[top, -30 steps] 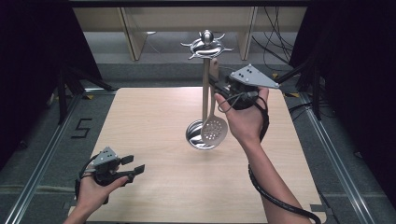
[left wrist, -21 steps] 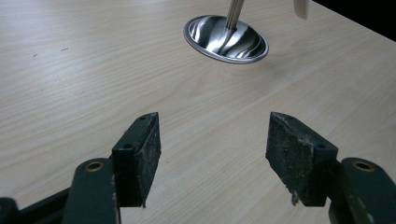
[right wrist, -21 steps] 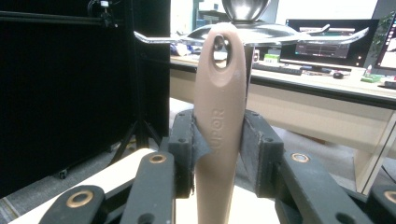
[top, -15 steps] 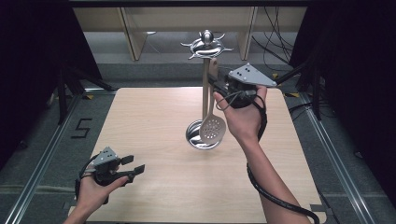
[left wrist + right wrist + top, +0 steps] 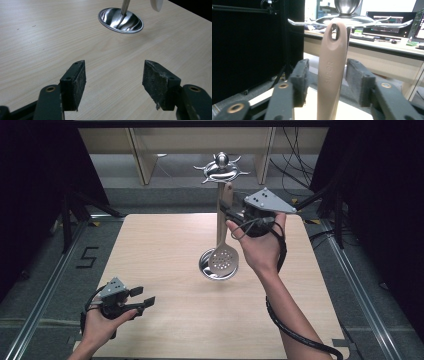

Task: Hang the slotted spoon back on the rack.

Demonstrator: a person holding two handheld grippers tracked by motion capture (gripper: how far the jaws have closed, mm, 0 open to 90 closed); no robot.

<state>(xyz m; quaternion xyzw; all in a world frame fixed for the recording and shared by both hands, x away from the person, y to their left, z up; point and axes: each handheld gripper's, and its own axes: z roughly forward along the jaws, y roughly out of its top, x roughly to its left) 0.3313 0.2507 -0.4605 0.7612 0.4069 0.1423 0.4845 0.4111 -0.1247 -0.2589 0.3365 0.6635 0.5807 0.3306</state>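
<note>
Wooden table [image 5: 165,250], hanging slotted spoon [image 5: 223,255]

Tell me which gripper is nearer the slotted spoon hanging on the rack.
Right. The right gripper has its just-opened jaws either side of the slotted spoon handle, pads clear of it; the left gripper sits open, far off at the table's near-left corner.

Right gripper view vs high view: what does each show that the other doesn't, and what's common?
Right gripper view: pads of the right gripper stand clear of the spoon handle between them, jaws just been opening; the handle's hanging hole; monitors behind.
High view: the spoon's perforated bowl, the stand's base, the open left gripper near the table front edge.
Both: the handle and the stand's hooked top.
</note>
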